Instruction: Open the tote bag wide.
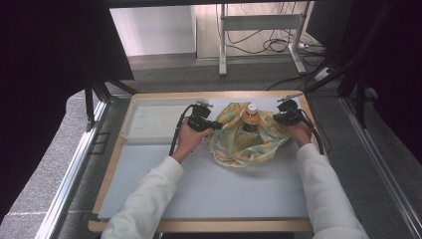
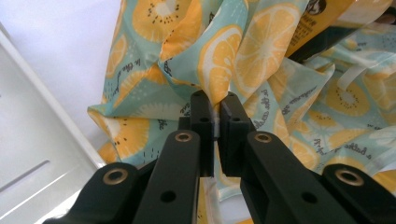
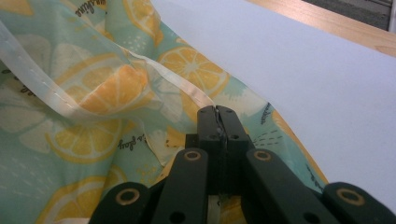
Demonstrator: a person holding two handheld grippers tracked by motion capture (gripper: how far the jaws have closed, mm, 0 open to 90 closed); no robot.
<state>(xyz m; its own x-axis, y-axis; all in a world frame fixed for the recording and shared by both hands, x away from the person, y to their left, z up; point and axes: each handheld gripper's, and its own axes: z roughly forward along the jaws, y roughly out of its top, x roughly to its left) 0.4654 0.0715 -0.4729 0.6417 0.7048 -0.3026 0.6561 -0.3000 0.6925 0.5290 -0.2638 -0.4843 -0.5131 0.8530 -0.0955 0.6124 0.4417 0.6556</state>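
Counter [image 1: 249,199] with pale mat; white tray [image 1: 149,122] at far left, unused. Lemon-print cloth [image 1: 249,144] lies bunched at the far middle of the mat, wrapped loosely around 1 upright bottle [image 1: 252,117], cap and neck exposed. Left hand-held gripper [image 1: 215,125] is clamped on a cloth corner at the bottle's left; right hand-held gripper [image 1: 276,117] is clamped on a hemmed edge at its right. Judgement: 2 corners gathered, no knot visible; tying or closing over the bottle is left.
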